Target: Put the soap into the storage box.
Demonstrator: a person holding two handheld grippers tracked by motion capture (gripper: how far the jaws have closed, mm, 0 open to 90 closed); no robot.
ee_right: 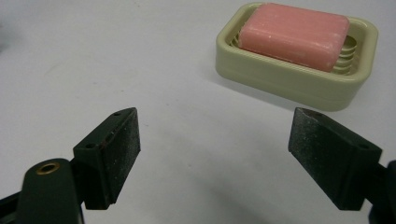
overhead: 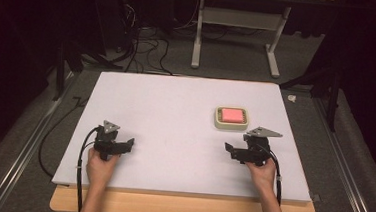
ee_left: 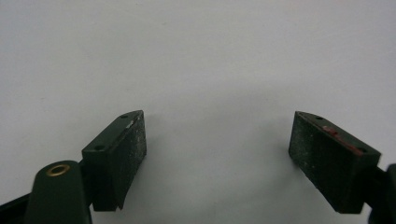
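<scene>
Lying in the soap dish, the pink soap sits just ahead and right of the right gripper, jaws spread, long axis running across them (slightly slanted). The left gripper, also spread, stands well apart from the dish.

black tongs with grey three-cornered plates, trailing black cables.

A white board lies on a wooden table over grey carpet, with black cables and a white desk frame beyond in the dark room, metal rails flanking.
</scene>
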